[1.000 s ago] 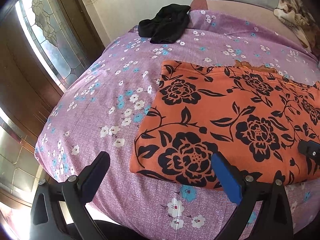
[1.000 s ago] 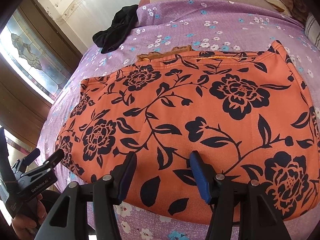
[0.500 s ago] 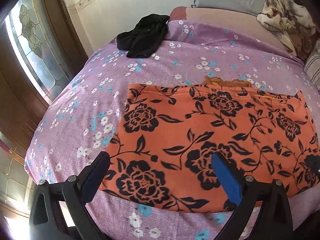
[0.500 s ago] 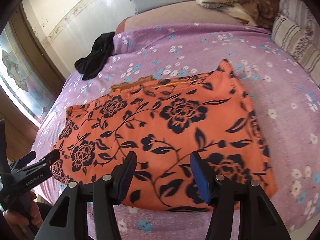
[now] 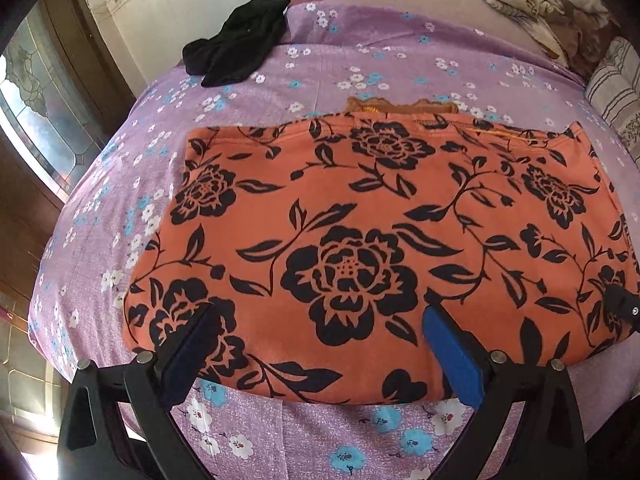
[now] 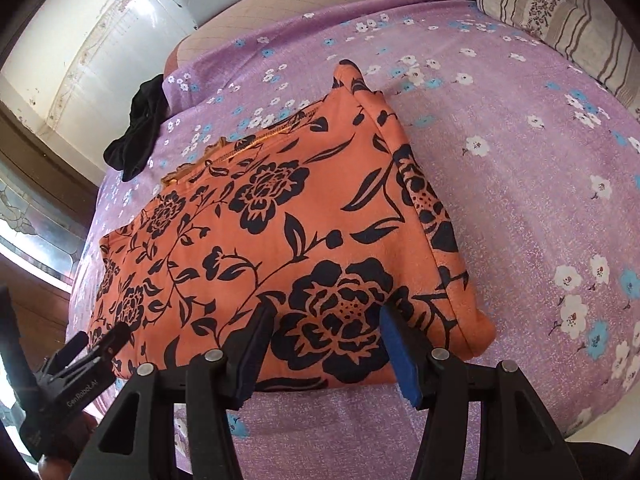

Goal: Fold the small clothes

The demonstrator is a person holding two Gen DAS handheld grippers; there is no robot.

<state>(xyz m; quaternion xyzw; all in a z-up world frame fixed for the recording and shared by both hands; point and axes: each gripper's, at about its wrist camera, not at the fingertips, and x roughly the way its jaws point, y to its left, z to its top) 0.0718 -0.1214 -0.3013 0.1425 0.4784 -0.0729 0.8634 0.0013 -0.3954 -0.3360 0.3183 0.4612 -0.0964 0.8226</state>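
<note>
So the orange top (image 5: 360,216) lies flat on the bed (image 5: 360,52), soft and floppy, probably light. Both tongs, left (image 5: 316,344) and right (image 6: 324,340), hover open, empty. I'd pinch the near hem corners.

Both tongs (image 5: 316,344) (image 6: 326,344) are black frames with silver screws and blue pads (image 5: 450,356); white lettering marks one, lower left.

Bright daylight from the window (image 5: 36,120) at left, sharp focus, strong fisheye bending, dark vignetted corners
</note>
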